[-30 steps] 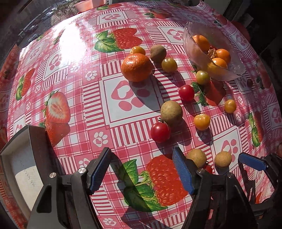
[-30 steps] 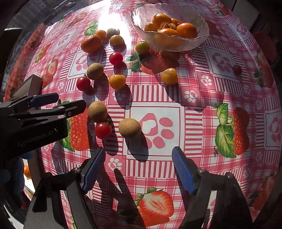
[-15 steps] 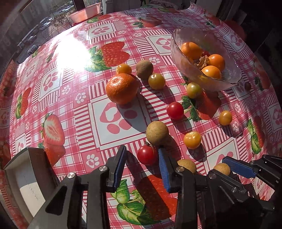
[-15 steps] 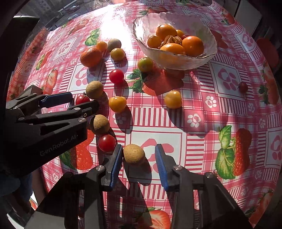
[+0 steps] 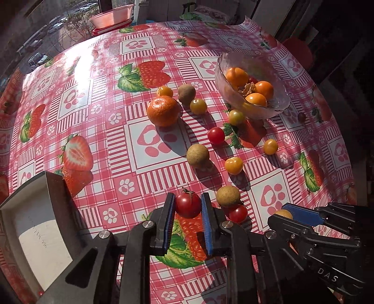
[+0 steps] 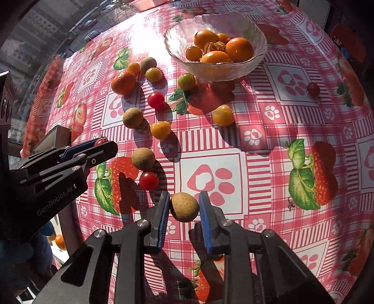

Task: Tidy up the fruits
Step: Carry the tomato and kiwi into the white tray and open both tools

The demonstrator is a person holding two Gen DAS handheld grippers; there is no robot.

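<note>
The left gripper (image 5: 188, 208) is pinching a red cherry tomato (image 5: 188, 205) between its blue pads, while the right gripper (image 6: 184, 208) is clamping a round brown fruit (image 6: 184, 207) the same way, both fruits sitting right at the fingertips. Other tomatoes, brown fruits and a mandarin (image 5: 163, 111) are lying scattered on the sunlit strawberry-and-paw-print tablecloth (image 5: 93, 131), near a glass bowl (image 6: 254, 58) holding orange fruits. A pink basin (image 5: 112, 17) is sitting beyond the table's far edge.

I see surface (image 5: 98, 131) red-white checks, paw and strawberry prints. My fingers (image 5: 169, 219) blue, holding red tomato (image 5: 188, 205), tan round fruit (image 6: 184, 207). Bowl (image 6: 254, 63) clear.
</note>
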